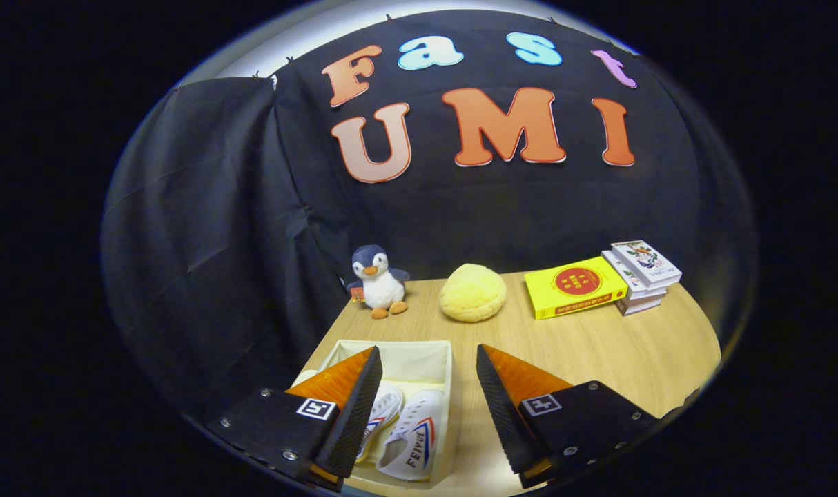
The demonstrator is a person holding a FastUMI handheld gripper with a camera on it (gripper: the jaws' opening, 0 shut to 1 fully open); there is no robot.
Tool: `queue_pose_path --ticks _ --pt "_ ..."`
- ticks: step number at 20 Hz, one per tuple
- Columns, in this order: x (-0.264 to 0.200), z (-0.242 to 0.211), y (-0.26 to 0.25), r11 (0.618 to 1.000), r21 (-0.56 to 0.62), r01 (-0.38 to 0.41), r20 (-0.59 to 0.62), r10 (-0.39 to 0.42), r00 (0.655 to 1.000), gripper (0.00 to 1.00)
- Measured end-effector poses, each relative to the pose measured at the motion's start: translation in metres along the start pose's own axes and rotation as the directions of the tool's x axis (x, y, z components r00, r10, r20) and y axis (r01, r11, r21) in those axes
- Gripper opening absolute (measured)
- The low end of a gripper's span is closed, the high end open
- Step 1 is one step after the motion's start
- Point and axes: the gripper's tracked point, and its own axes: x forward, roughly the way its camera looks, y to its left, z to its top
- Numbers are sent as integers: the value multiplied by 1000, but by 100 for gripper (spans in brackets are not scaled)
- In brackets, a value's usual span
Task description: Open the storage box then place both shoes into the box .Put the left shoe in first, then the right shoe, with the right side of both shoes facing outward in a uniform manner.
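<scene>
Gripper fingers spread apart, holding nothing. Box with both shoes lies below, between fingers. Wooden table; black cloth wall.

I counted two shoes in one box, one penguin, one yellow cushion, and four books.

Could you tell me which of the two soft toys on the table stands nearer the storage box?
The penguin plush, just beyond the storage box. The yellow round plush lies further to its right. The gripper is open above the box.
</scene>
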Motion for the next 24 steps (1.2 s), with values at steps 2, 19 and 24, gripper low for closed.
queue_pose_path --ticks 2,19,24 --pt "-7 20 -27 1000 -13 22 53 -21 998 85" --pt "-98 167 -224 972 -111 209 480 -132 867 94" --pt "-105 170 -243 974 -90 206 490 -137 861 94"
